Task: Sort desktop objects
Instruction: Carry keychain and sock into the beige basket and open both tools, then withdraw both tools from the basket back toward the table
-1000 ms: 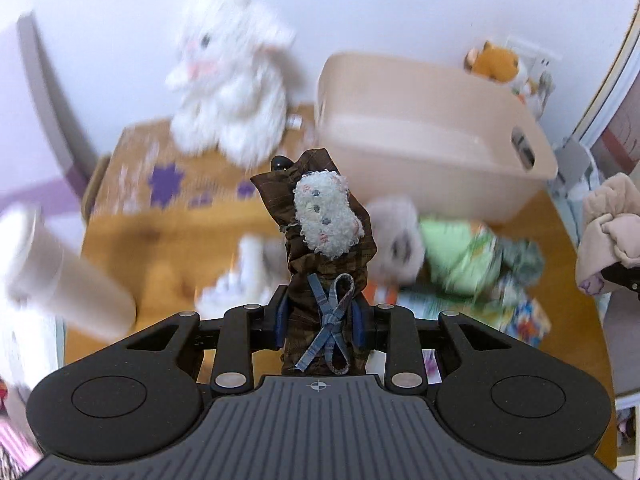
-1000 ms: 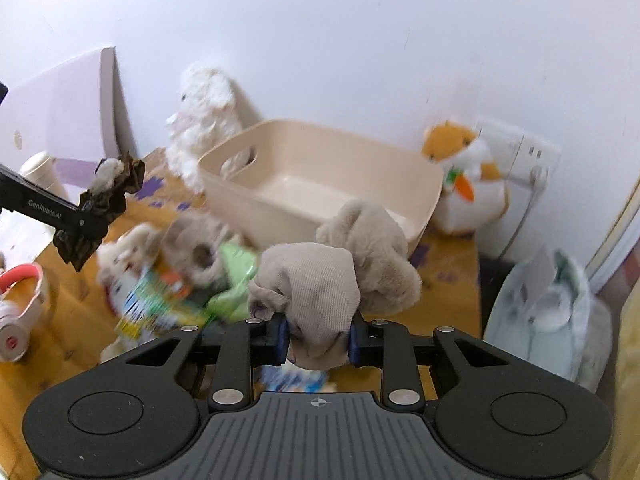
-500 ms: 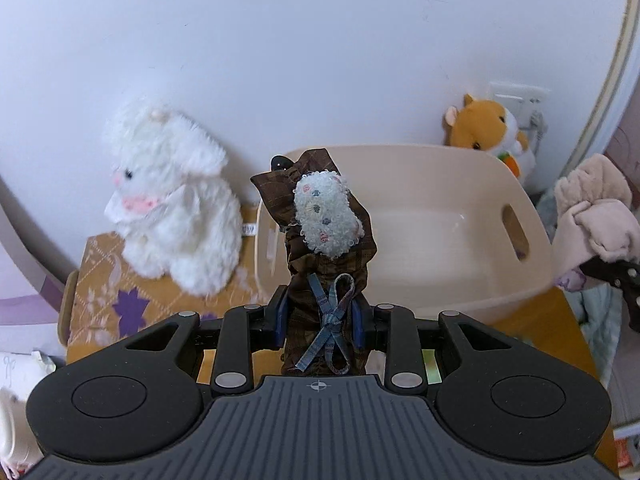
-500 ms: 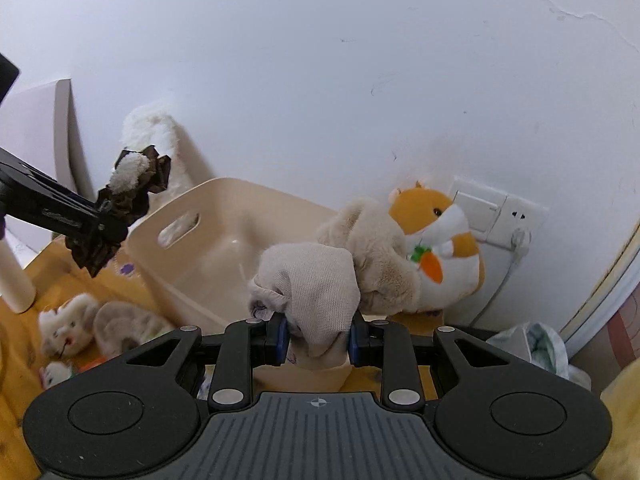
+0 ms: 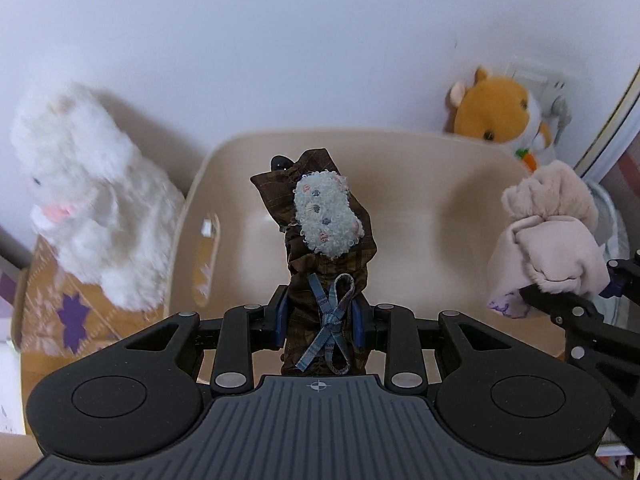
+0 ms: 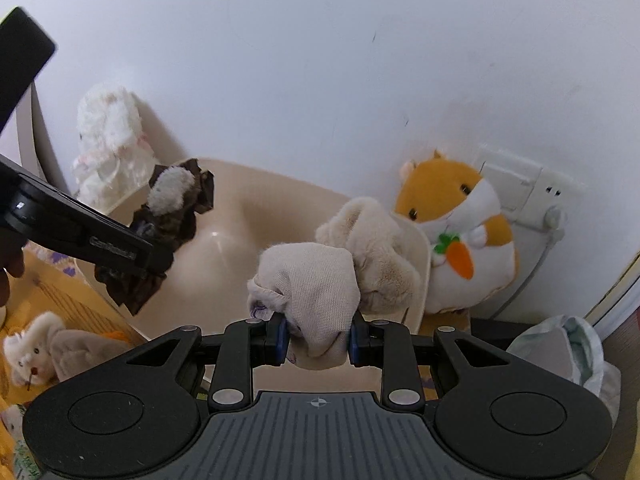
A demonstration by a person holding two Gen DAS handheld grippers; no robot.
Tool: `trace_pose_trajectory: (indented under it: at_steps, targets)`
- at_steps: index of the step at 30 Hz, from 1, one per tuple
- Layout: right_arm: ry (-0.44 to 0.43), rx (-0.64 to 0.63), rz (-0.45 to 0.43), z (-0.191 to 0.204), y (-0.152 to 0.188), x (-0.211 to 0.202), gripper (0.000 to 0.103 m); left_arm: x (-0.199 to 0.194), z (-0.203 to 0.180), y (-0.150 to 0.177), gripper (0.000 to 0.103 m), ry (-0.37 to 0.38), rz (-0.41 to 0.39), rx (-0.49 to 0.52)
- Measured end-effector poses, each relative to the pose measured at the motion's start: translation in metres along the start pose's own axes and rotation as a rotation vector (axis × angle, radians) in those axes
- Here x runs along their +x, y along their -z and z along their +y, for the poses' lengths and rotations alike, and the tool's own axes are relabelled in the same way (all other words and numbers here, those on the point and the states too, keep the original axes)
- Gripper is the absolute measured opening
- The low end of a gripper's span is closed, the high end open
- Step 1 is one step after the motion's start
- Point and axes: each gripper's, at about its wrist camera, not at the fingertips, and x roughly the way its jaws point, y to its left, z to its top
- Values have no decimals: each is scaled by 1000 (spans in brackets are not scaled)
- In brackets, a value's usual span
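Note:
My left gripper (image 5: 320,318) is shut on a brown plaid cloth toy (image 5: 324,240) with a white fluffy patch and a blue ribbon. It holds the toy over the beige plastic bin (image 5: 420,152). My right gripper (image 6: 318,340) is shut on a beige plush toy (image 6: 320,280) and holds it above the bin's (image 6: 256,184) near right rim. The left gripper and brown toy (image 6: 176,208) show at the left in the right wrist view. The beige plush (image 5: 548,236) shows at the right in the left wrist view.
A white plush lamb (image 5: 88,200) stands left of the bin on a patterned box (image 5: 48,312). An orange hamster plush (image 6: 456,232) sits right of the bin by a wall socket (image 6: 532,184). A small white plush (image 6: 32,348) lies on the desk. A plastic bag (image 6: 568,348) lies at the far right.
Both grippers have moved forward toward the bin with their toys. The left toy is now over the bin's inside and the right plush is above its rim.

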Motion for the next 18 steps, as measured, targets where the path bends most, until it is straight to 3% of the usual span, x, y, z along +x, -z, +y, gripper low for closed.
trace_pose_trajectory:
  at_steps: [6,8,10,12,14,18]
  targets:
    - [2,-52,60,10,5,18,28,23,-2,6,31,-7,63,1]
    - [3,-57,65,12,6,19,45,22,-4,8,34,-5,58,26]
    - [4,-69,44,15,8,15,49,18,-7,10,48,-7,44,55]
    - [13,-97,40,20,9,12,56,12,-9,11,71,7,25,77]
    - [29,-125,29,24,11,7,72,4,-7,13,77,13,-1,79]
    - [47,-133,-7,28,13,-8,80,-7,-1,14,78,15,-14,65]
